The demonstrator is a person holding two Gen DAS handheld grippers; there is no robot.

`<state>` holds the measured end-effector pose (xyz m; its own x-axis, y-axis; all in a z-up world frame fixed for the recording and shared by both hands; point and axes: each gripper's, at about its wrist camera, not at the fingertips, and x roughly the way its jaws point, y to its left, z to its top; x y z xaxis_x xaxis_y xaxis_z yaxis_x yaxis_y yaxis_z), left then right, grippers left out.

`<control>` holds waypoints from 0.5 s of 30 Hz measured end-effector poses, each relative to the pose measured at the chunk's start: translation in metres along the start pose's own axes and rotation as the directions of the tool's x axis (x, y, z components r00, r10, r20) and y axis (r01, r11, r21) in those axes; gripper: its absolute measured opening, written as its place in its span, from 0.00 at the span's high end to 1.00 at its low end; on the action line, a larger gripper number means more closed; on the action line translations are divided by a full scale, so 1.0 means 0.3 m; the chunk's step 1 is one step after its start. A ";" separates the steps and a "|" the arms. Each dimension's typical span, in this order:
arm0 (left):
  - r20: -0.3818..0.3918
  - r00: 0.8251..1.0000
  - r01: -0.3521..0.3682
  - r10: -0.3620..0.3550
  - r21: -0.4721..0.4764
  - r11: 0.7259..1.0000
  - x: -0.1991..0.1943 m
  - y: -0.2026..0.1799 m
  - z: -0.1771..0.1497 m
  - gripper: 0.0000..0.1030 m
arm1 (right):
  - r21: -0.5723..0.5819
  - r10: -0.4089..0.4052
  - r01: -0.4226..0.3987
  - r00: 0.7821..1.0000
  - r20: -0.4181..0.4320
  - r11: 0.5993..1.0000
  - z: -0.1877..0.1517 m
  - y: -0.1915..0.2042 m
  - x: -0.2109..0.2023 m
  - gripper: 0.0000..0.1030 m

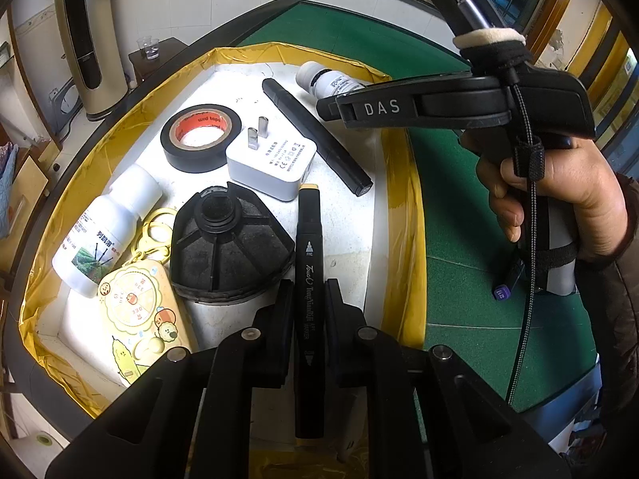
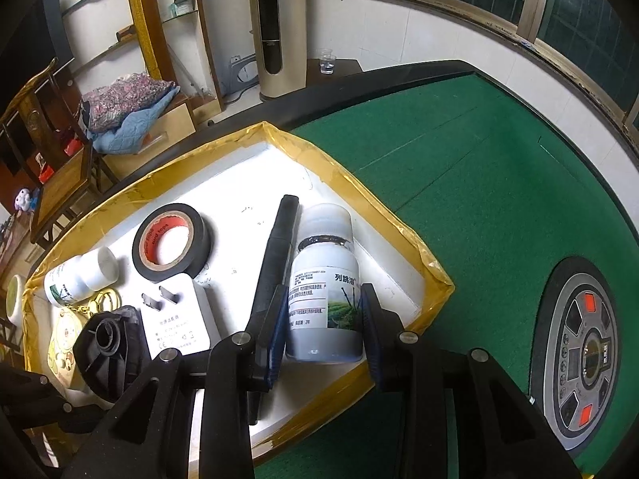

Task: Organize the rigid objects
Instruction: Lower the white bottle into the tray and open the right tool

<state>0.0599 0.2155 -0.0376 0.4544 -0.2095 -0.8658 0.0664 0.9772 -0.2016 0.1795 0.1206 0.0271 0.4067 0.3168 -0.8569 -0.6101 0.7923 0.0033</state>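
Observation:
A white tray with yellow taped walls (image 1: 399,215) (image 2: 435,279) sits on the green table. My left gripper (image 1: 308,299) is shut on a black art marker (image 1: 308,279), held over the tray. My right gripper (image 2: 324,311) is shut on a white bottle (image 2: 325,299) over the tray's right side; the bottle also shows in the left wrist view (image 1: 319,78). In the tray lie a black tape roll (image 1: 199,135) (image 2: 171,241), a white plug adapter (image 1: 271,163) (image 2: 175,319), a second black marker (image 1: 315,135) (image 2: 277,247), another white bottle (image 1: 104,223) (image 2: 80,275), a black ribbed part (image 1: 227,243) (image 2: 108,347) and a yellow cartoon keychain toy (image 1: 139,311) (image 2: 66,339).
The green felt table (image 2: 479,167) extends to the right with a round control panel (image 2: 587,355) set in it. A tall fan (image 2: 275,28), shelves and a chair with folded cloth (image 2: 127,107) stand beyond the table's dark rim.

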 end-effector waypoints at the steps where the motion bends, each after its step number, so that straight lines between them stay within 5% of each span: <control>1: 0.000 1.000 0.000 0.000 0.000 1.000 0.000 0.000 0.000 0.88 | -0.004 -0.010 0.010 1.000 0.001 1.000 0.000 0.002 0.002 0.70; 15: 0.002 1.000 0.002 -0.002 -0.008 1.000 -0.006 0.009 0.000 0.88 | -0.028 -0.044 0.044 0.999 0.006 0.999 -0.002 0.017 0.001 0.70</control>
<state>0.0593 0.2184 -0.0365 0.4557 -0.2116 -0.8646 0.0601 0.9764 -0.2073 0.1760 0.1244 0.0266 0.4374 0.2848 -0.8530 -0.6100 0.7909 -0.0488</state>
